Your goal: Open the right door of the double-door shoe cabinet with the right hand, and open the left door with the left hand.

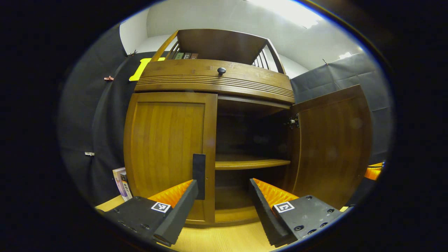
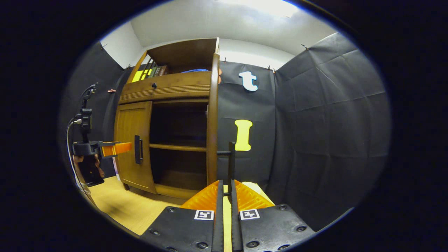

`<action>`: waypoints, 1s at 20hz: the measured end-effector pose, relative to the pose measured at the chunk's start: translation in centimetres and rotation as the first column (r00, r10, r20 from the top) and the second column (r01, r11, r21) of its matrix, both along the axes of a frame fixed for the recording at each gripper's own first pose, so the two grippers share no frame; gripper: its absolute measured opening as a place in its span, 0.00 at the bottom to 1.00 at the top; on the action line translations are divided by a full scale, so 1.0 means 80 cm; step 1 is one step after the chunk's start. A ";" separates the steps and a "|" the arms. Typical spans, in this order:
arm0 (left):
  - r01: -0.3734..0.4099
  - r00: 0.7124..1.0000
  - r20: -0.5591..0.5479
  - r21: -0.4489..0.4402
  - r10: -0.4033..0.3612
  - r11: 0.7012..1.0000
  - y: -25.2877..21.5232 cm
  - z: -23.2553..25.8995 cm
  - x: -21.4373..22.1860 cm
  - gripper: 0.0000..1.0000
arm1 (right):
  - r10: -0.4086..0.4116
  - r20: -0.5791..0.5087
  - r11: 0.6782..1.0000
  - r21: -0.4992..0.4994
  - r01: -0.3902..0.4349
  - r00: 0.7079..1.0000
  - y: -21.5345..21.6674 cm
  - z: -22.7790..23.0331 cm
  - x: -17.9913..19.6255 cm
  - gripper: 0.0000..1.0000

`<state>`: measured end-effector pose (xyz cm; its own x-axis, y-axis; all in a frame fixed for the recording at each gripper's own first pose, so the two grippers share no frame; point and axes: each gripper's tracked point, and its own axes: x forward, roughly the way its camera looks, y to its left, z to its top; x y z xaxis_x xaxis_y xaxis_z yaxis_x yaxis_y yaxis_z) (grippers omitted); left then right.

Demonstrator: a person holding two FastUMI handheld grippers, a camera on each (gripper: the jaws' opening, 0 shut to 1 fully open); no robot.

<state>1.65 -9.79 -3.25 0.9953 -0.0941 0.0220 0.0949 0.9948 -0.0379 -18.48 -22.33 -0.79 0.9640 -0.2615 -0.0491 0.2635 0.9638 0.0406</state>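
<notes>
The wooden shoe cabinet (image 1: 213, 78) fills the left gripper view. Its left door (image 1: 168, 150) is closed, and the door's black bar handle (image 1: 199, 175) stands just above my left gripper's left fingertip. My left gripper (image 1: 224, 196) is open, a little short of that handle. The right door (image 1: 332, 143) is swung wide open. In the right gripper view that door (image 2: 212, 122) shows edge-on, and my right gripper (image 2: 227, 190) is shut on its black handle (image 2: 231, 161). The left gripper (image 2: 115, 148) hangs close to the left door's handle (image 2: 138, 149).
A drawer with a black knob (image 1: 221, 70) sits above the doors, with books (image 1: 185, 55) on top. Inside, a shelf (image 1: 252, 162) crosses the dark compartment. Boxes (image 1: 120, 182) lean beside the cabinet's left side on the wooden floor (image 2: 126, 206). Black cloth walls stand close.
</notes>
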 end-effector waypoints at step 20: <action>-0.138 0.990 0.043 0.036 0.136 0.990 0.072 -0.044 0.127 0.86 | 0.333 0.032 0.939 -0.100 -0.328 0.942 0.142 0.005 0.047 0.93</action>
<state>11.80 -4.01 -6.75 0.9972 0.0413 0.0617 -0.0415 0.9991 0.0021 -14.75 -10.95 -0.37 0.9974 0.0710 0.0081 -0.0705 0.9964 -0.0473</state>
